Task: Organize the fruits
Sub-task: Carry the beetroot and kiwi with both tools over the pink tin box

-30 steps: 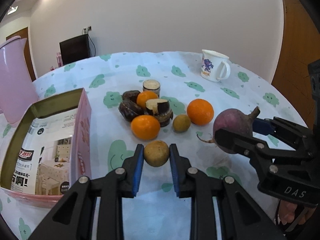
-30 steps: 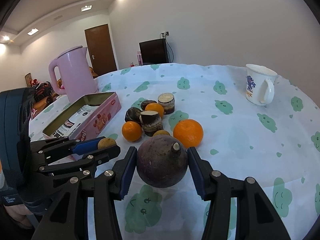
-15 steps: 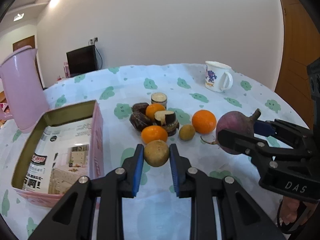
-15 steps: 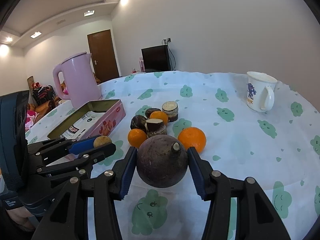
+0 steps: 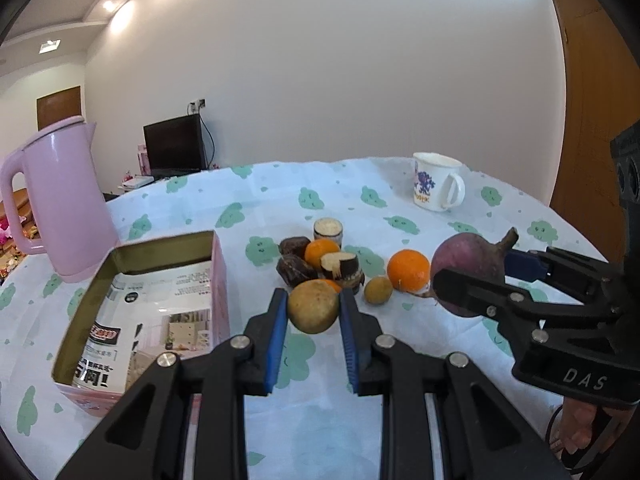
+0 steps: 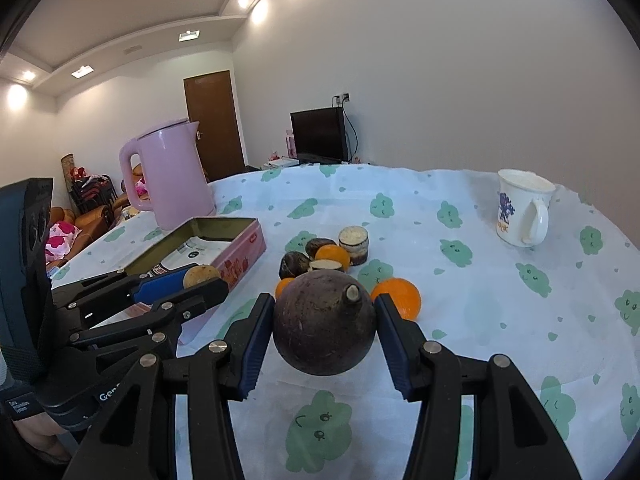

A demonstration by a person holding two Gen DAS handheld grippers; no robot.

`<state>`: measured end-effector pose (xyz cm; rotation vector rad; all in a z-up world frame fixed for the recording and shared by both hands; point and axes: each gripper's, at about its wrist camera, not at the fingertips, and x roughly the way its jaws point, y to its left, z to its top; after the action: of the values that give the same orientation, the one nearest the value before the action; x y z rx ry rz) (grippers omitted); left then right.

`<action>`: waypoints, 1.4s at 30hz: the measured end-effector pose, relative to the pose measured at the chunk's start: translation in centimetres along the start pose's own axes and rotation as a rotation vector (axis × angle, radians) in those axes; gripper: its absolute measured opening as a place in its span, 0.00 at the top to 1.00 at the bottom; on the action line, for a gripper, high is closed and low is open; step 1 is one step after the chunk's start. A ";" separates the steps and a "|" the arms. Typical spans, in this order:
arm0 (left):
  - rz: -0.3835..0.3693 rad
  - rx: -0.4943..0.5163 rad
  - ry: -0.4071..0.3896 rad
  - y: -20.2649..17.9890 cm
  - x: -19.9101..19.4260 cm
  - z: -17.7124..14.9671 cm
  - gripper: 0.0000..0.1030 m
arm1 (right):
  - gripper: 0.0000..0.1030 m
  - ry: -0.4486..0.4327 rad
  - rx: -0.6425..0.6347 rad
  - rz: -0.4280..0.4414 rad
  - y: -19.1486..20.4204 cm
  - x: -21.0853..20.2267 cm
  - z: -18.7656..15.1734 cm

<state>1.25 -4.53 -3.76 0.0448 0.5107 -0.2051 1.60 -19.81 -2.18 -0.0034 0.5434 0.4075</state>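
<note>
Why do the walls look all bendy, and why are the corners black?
Both wrist views use a fisheye lens, so straight lines curve and the corners go dark. In the left wrist view the ceiling lights flare white, yet the brown fruit in the left gripper looks sharp. In the right wrist view the ceiling lights glare too, and the purple fruit is crisp.

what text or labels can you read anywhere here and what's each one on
"DAS": on the right gripper body, seen from the left wrist.
"Gen": start of a cut-off word on the left gripper body.
Mug: blue lettering, too blurred.
Paper in the pink tin: print too small to read.
</note>
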 end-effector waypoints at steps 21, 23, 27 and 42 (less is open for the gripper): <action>0.081 -0.012 -0.117 1.3 -3.1 1.2 0.74 | 0.48 -0.098 -0.037 0.021 1.7 -2.1 1.6; 0.085 -0.016 -0.120 1.5 -3.2 1.3 0.74 | 0.48 -0.104 -0.043 0.022 2.0 -2.2 1.8; 0.100 -0.020 -0.128 1.9 -3.6 1.4 0.74 | 0.48 -0.118 -0.053 0.026 2.4 -2.5 2.1; 0.141 -0.055 -0.120 4.5 -3.9 1.3 0.74 | 0.48 -0.146 -0.101 0.047 5.0 -2.0 3.5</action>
<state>-0.52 0.44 -0.73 0.0143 0.3920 -0.0549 -0.11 -15.60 2.37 -0.0579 0.3796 0.4766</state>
